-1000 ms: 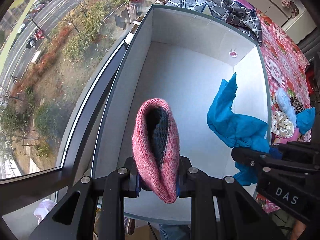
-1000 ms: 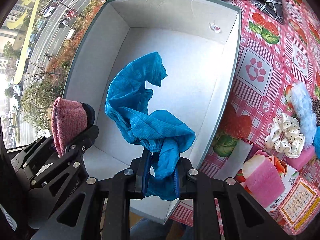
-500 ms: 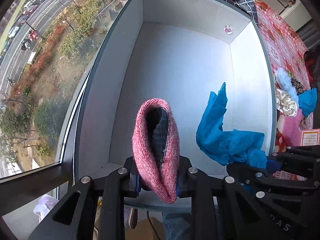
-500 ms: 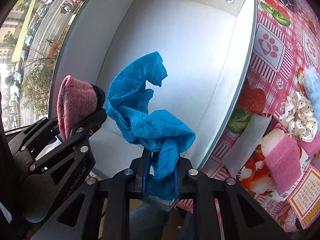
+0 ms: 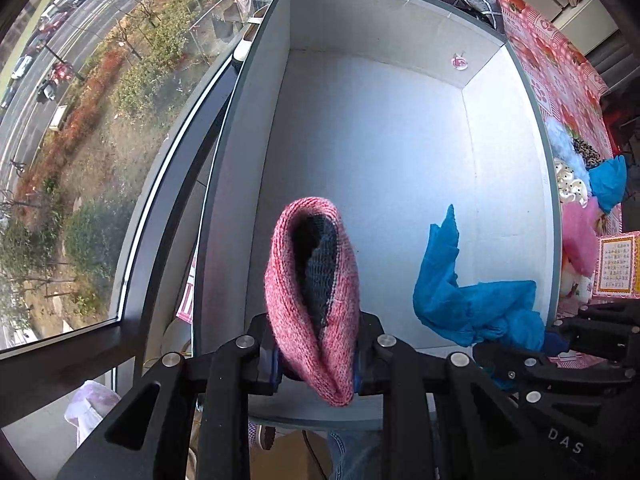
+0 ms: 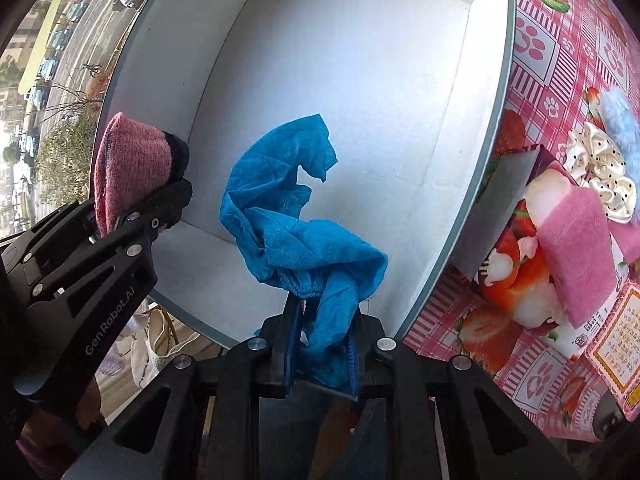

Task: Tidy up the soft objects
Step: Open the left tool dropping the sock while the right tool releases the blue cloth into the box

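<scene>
My left gripper (image 5: 316,354) is shut on a pink knitted sock with a dark inside (image 5: 312,280), held above the near end of a white box (image 5: 384,152). The sock and left gripper also show in the right wrist view (image 6: 132,168). My right gripper (image 6: 320,348) is shut on a crumpled blue cloth (image 6: 292,220), held over the near part of the same box (image 6: 340,72). In the left wrist view the blue cloth (image 5: 468,296) hangs to the right of the sock.
A small pink mark (image 5: 459,62) sits at the box's far end. On the pink patterned tablecloth (image 6: 560,52) to the right lie a white dotted scrunchie (image 6: 604,168), a light blue fluffy item (image 6: 618,110), a pink sponge (image 6: 576,248) and a card. A window borders the left side.
Both grippers have moved closer over the box's near end, so the box fills more of each view. Both still hold their items.
</scene>
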`<state>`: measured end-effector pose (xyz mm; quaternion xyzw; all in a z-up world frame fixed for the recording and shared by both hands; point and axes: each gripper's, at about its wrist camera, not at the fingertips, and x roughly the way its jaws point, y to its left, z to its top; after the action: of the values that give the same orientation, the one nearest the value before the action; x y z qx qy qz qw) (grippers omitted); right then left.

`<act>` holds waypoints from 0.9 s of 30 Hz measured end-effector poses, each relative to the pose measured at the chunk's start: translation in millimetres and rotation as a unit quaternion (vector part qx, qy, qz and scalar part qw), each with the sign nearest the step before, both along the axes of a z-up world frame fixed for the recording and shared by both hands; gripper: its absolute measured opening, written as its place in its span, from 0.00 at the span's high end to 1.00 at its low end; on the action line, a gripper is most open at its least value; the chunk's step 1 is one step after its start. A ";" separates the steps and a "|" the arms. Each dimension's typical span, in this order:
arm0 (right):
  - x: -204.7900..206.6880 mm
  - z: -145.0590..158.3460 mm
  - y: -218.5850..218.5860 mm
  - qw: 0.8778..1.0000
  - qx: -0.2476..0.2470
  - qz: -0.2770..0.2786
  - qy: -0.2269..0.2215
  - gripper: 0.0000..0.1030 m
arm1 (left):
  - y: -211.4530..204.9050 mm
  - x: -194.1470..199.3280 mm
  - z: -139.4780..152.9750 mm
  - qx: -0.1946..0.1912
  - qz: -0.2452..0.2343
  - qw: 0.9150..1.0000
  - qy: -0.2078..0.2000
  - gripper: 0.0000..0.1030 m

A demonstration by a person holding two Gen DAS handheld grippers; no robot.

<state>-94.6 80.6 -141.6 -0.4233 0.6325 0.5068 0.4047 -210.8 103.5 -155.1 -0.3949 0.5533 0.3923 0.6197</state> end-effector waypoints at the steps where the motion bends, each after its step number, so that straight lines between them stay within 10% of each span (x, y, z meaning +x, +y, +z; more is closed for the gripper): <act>1: 1.4 0.4 0.6 1.000 0.000 -0.004 0.000 0.80 | -0.4 0.9 0.5 0.000 -0.002 1.000 0.000 0.74; 12: 23.8 31.5 6.1 0.998 0.051 -0.017 -0.024 0.80 | -8.7 7.8 8.0 0.014 -0.013 1.000 -0.008 0.70; 24: 30.1 70.1 12.5 0.994 0.105 -0.008 -0.032 0.79 | -22.0 7.7 33.7 0.046 -0.016 0.998 -0.029 0.21; 27: 29.0 72.5 8.2 0.994 0.106 -0.011 -0.029 0.49 | -22.5 7.8 37.2 0.047 -0.014 0.998 -0.032 0.17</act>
<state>-65.6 88.8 -69.0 -0.3850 0.5678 0.5543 0.4713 -203.0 81.0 -117.9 -0.3695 0.5195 0.3965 0.6606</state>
